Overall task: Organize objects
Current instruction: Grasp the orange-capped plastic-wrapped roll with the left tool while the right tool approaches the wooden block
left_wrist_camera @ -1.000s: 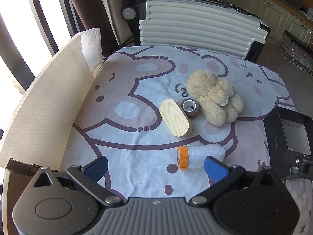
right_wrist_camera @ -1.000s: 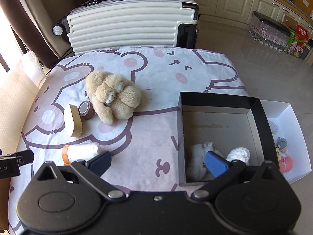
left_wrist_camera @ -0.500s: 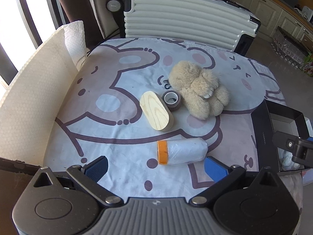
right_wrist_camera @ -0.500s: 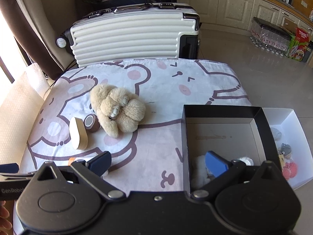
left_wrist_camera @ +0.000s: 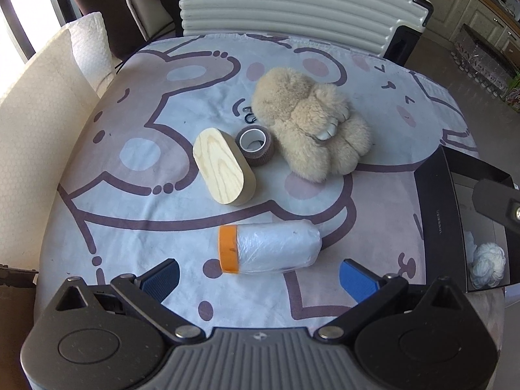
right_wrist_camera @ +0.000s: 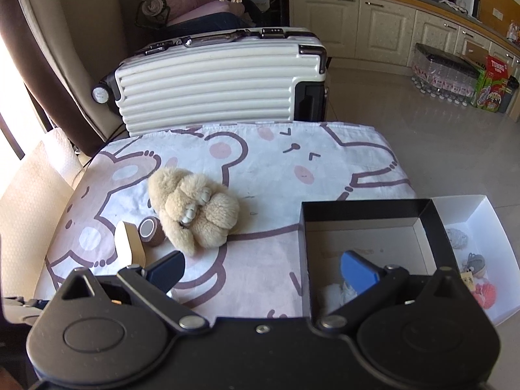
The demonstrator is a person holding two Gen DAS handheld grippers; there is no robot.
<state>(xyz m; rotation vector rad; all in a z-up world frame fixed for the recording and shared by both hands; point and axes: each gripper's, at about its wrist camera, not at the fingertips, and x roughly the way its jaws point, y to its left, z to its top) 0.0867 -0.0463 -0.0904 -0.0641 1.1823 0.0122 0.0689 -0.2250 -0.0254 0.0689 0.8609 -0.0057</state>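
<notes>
On the bear-print cloth lie a plastic-wrapped roll with an orange end point(left_wrist_camera: 268, 248), an oval wooden block point(left_wrist_camera: 222, 170) point(right_wrist_camera: 128, 242), a brown tape roll point(left_wrist_camera: 255, 144) point(right_wrist_camera: 151, 231) and a beige plush toy point(left_wrist_camera: 312, 126) point(right_wrist_camera: 195, 209). My left gripper point(left_wrist_camera: 260, 278) is open, its blue pads just in front of the wrapped roll, not touching it. My right gripper point(right_wrist_camera: 263, 268) is open and raised, straddling the near left wall of the black box point(right_wrist_camera: 304, 214) point(left_wrist_camera: 432, 195), which holds white yarn balls point(left_wrist_camera: 487, 261).
A white ribbed suitcase point(right_wrist_camera: 221, 78) point(left_wrist_camera: 286, 3) stands behind the table. A cream padded panel point(left_wrist_camera: 35, 130) rises along the left edge. A white tray point(right_wrist_camera: 487, 224) with small toys sits right of the black box. Cabinets and drink packs line the far right floor.
My left gripper has moved forward and lower, so the wrapped roll now sits close between its pads. My right gripper has risen and tilted up, showing more of the room.
</notes>
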